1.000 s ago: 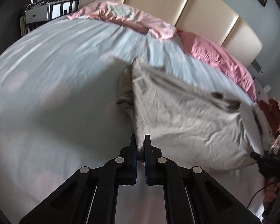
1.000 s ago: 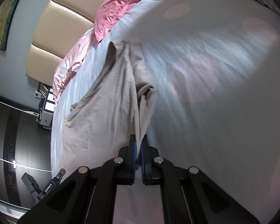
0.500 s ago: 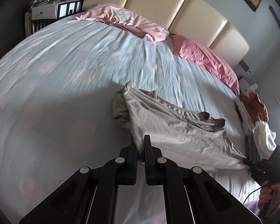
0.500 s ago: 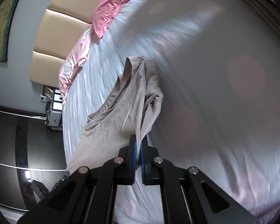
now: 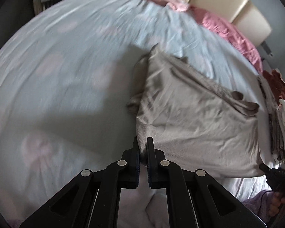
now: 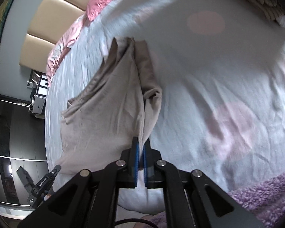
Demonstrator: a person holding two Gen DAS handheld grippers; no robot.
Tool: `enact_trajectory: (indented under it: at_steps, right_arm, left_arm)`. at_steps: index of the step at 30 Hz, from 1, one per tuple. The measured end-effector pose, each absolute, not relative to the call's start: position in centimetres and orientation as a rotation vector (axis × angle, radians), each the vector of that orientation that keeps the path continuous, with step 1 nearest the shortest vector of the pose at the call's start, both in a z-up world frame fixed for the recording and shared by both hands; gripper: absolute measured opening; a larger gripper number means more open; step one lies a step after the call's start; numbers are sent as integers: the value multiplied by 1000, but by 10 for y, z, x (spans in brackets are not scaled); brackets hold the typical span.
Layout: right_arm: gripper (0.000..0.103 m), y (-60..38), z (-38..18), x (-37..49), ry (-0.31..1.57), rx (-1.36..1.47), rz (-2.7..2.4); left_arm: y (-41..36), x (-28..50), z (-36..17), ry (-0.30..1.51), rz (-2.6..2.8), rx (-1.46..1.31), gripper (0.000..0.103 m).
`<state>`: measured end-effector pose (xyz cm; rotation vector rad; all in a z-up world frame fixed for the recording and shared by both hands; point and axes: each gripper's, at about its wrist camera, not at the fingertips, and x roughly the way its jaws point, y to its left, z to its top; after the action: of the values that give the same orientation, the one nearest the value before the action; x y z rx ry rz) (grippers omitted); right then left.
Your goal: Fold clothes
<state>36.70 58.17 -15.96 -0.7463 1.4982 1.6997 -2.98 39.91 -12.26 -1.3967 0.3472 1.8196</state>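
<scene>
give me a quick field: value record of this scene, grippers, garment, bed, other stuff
left gripper: shut on a bottom corner of the beige garment
right gripper: shut on the garment's other bottom corner
beige knit garment: stretched between both grippers, far end with collar and sleeves trailing toward the headboard
bed sheet: pale blue-white with faint pink dots, under the garment
pink pillows: along the beige padded headboard
pile of other clothes: at the bed edge beside the garment

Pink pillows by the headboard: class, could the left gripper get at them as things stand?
Probably not. The left gripper is shut on the beige shirt, and the pink pillows lie far across the bed, beyond the shirt.
</scene>
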Motion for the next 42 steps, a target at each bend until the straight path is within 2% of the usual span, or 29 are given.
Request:
enact_trajectory:
  at_steps: [7, 11, 16, 23, 26, 27, 28, 29, 31, 42]
  right_arm:
    - [8, 580, -174, 366, 1504, -822, 1652]
    - [9, 575, -169, 367, 1486, -820, 1646]
    - [15, 566, -147, 371, 1389, -774, 1650]
    - [16, 551, -73, 323, 1079, -838, 1802]
    - [16, 550, -47, 296, 1009, -831, 1880]
    - [16, 549, -40, 286, 983, -840, 1905]
    - [16, 548, -33, 277, 957, -849, 1930]
    - [16, 547, -29, 268, 932, -857, 1948]
    - [16, 545, -24, 258, 884, -874, 1971]
    - [16, 573, -26, 261, 809, -908, 1926]
  left_arm:
    - [397, -26, -140, 436, 1791, -1497, 10]
    - [386, -27, -137, 392, 1800, -1536, 11]
    - [377, -24, -117, 333, 1845, -1493, 16]
    - [394, 6, -72, 361, 1830, -1363, 17]
    - [409, 24, -49, 395, 1796, -1318, 18]
    - [414, 28, -39, 400, 1788, -1304, 19]
    - [419, 31, -30, 406, 1780, -1289, 25]
    - [425, 35, -20, 411, 1773, -1275, 32]
    - [435, 39, -7, 404, 1772, -1254, 35]
    - [492, 48, 11, 347, 1744, -1234, 35]
